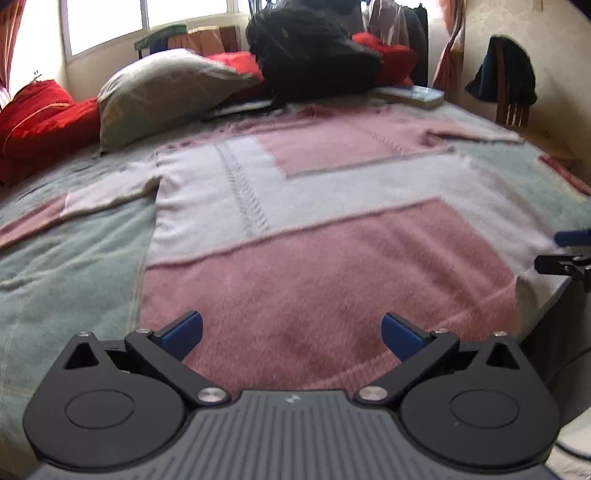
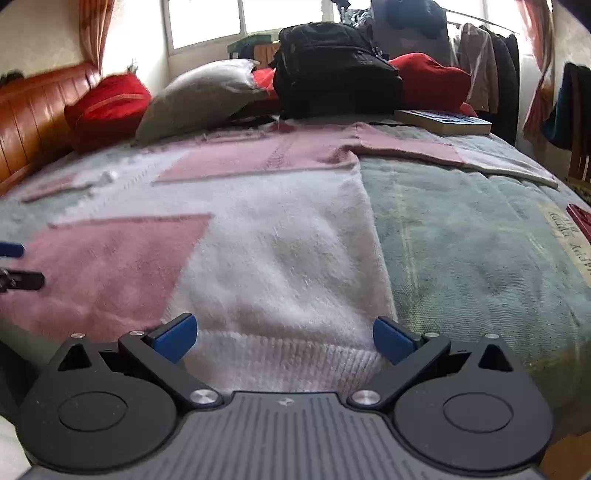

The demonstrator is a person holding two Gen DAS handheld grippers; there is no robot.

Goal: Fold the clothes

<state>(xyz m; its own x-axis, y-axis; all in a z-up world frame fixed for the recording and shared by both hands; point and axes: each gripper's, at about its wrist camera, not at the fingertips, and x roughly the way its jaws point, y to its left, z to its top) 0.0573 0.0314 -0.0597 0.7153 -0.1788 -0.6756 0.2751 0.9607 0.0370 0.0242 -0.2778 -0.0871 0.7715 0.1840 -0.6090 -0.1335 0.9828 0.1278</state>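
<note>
Lying flat on the green bedspread (image 2: 480,236), the pink-and-white sweater (image 1: 314,229) has its hem cut off behind the left gripper (image 1: 291,334) and right gripper (image 2: 282,338), both spread wide and empty, its far sleeves blurred below the black backpack (image 2: 332,66).

Black backpack (image 2: 338,70), grey pillow (image 2: 199,98), book (image 2: 443,122)

Daylight floods through windows (image 2: 207,22) behind a bed (image 2: 480,240) with a wooden headboard (image 2: 33,118).

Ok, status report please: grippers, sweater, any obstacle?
Left gripper open, right gripper open, both empty. Sweater flat, unfolded. Backpack beyond collar.
</note>
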